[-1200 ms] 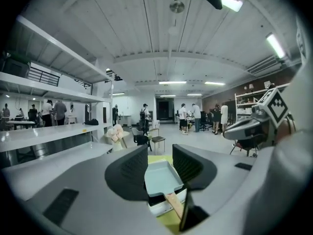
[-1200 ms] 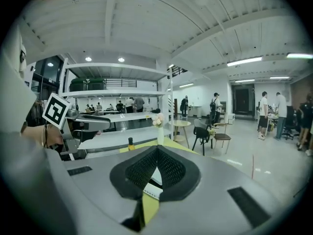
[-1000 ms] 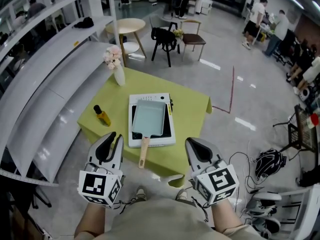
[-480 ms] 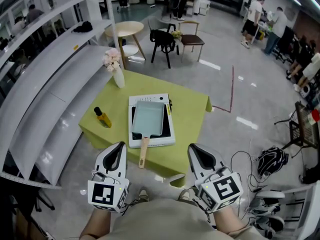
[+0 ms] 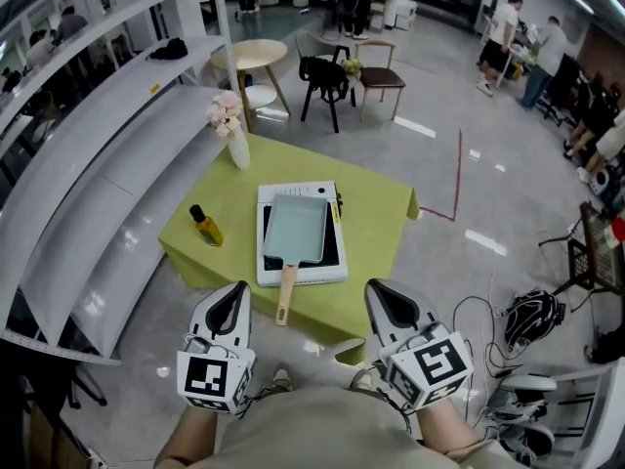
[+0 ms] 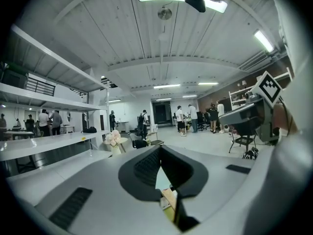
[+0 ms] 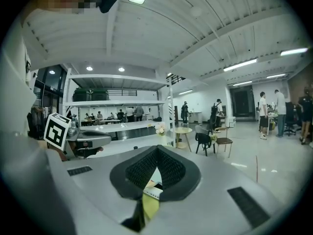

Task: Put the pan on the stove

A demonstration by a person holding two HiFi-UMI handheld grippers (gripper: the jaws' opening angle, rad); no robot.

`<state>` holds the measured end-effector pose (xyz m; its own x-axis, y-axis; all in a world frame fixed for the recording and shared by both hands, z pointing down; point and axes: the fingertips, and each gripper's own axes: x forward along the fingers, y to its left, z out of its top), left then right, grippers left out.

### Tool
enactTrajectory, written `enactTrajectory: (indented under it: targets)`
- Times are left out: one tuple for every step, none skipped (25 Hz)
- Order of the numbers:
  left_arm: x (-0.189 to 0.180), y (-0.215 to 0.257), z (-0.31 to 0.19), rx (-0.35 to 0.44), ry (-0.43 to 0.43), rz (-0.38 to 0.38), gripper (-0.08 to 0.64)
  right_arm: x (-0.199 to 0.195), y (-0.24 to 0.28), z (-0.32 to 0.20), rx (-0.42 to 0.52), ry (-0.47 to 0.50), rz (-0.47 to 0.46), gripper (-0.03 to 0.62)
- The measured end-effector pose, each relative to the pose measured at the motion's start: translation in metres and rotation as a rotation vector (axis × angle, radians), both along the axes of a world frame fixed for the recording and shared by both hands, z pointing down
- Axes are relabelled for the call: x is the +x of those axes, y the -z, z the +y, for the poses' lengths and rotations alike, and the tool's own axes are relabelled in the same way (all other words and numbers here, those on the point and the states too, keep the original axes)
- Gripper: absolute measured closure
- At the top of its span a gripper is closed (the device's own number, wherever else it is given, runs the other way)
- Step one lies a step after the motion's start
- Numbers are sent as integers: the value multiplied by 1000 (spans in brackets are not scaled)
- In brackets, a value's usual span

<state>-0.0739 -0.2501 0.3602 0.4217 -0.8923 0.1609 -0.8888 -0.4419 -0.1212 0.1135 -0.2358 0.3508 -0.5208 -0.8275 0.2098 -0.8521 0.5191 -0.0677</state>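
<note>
A pale blue rectangular pan sits on a white portable stove on the table with the green cloth. Its wooden handle points toward me past the stove's near edge. My left gripper and right gripper are held close to my body, short of the table's near edge, one on each side of the handle. Both are shut and hold nothing. In the left gripper view the left gripper's pads meet, and the same shows for the right gripper in its own view.
An amber oil bottle stands left of the stove, and a vase of pink flowers at the table's far left corner. White shelves run along the left. A round table and chairs stand behind. A bag and cables lie on the floor at right.
Both grippers have drawn back and lower toward my body, the left one shifting a little right. The pan and stove have not moved on the table.
</note>
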Motion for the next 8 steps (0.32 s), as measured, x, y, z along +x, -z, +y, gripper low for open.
enactTrajectory:
  targets:
    - [-2,0,0,1,3,0,554,-2,0,0,4,3,0,588]
    - [-4,0,0,3,5,1,554,-3,0,0,4,6,3,587]
    - [-5,0,0,4,6,2,554,-5,-1,0,-1,10,7,586]
    - [-6,0,0,5,6,3,554,-7,-1,0,-5,13,11,587]
    - [-7,1,0,5,6,4,554,-8,-1,0,-7,16,14,588]
    - [-8,2,-1,6,6,4,553,-10,-1,0,-8,18,17,588]
    - [-9,3,-1,8,5,5,554,-12,0,0,-7,20,19,586]
    - [-10,4,-1,9,5,5,554,-14,0,0,-7,23,21,586]
